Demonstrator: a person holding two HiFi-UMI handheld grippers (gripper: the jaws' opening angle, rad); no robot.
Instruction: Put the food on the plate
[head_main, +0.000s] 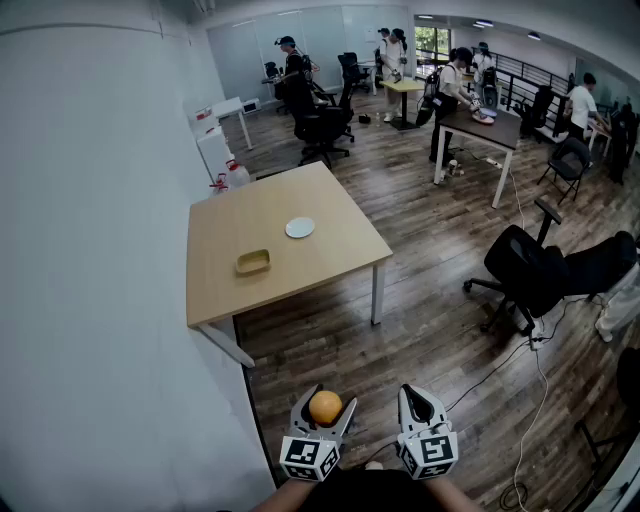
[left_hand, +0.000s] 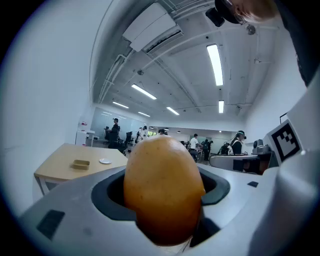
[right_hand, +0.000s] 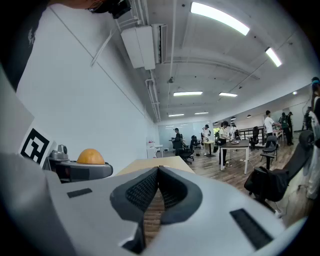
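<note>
An orange fruit (head_main: 325, 409) is gripped between the wide-set jaws of the left gripper (head_main: 327, 397), which is held low, close to the body. The right gripper (head_main: 411, 393), just beside it, is closed on nothing. The white plate (head_main: 300, 228) lies almost straight ahead and well apart on the wooden table (head_main: 225, 225), beyond a tan tray (head_main: 253, 262). A forward carry by the left gripper is judged to be called for.

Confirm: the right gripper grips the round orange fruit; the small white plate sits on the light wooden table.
Wrong gripper: the left gripper grips the round orange fruit, per the left gripper view. The small white plate sits on the light wooden table.
</note>
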